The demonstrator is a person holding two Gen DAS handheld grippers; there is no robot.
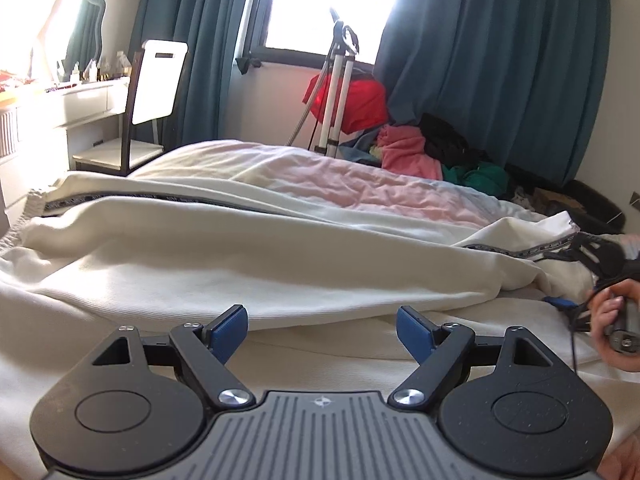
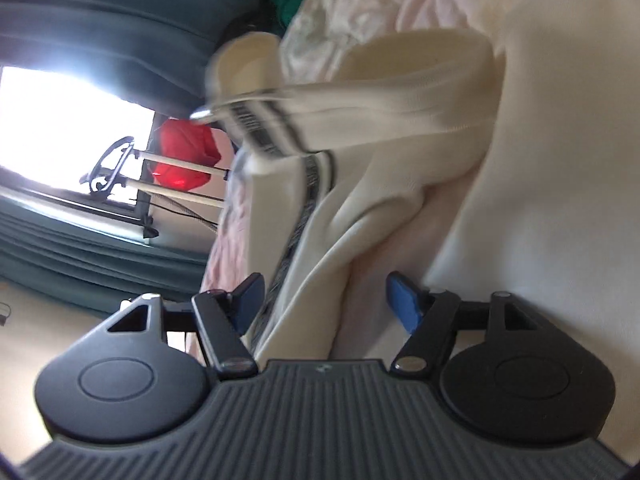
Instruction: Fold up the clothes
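A cream zip-up garment (image 1: pixel 200 264) with a dark patterned zipper tape lies spread across the bed. My left gripper (image 1: pixel 322 330) is open and empty, low over the near part of the cloth. The right gripper (image 1: pixel 600 268) shows at the right edge of the left wrist view, at the garment's zipper end, with a hand on its handle. In the tilted, blurred right wrist view my right gripper (image 2: pixel 324 300) stands open with a fold of the garment (image 2: pixel 360 216) and its zipper edge lying between the fingers, not pinched.
A pink and white bedsheet (image 1: pixel 360 188) covers the bed. A pile of coloured clothes (image 1: pixel 420 152) sits at the far side, by a steamer stand (image 1: pixel 338 92) and a red bag. A chair (image 1: pixel 152 92) and a white dresser stand at the left. Teal curtains hang behind.
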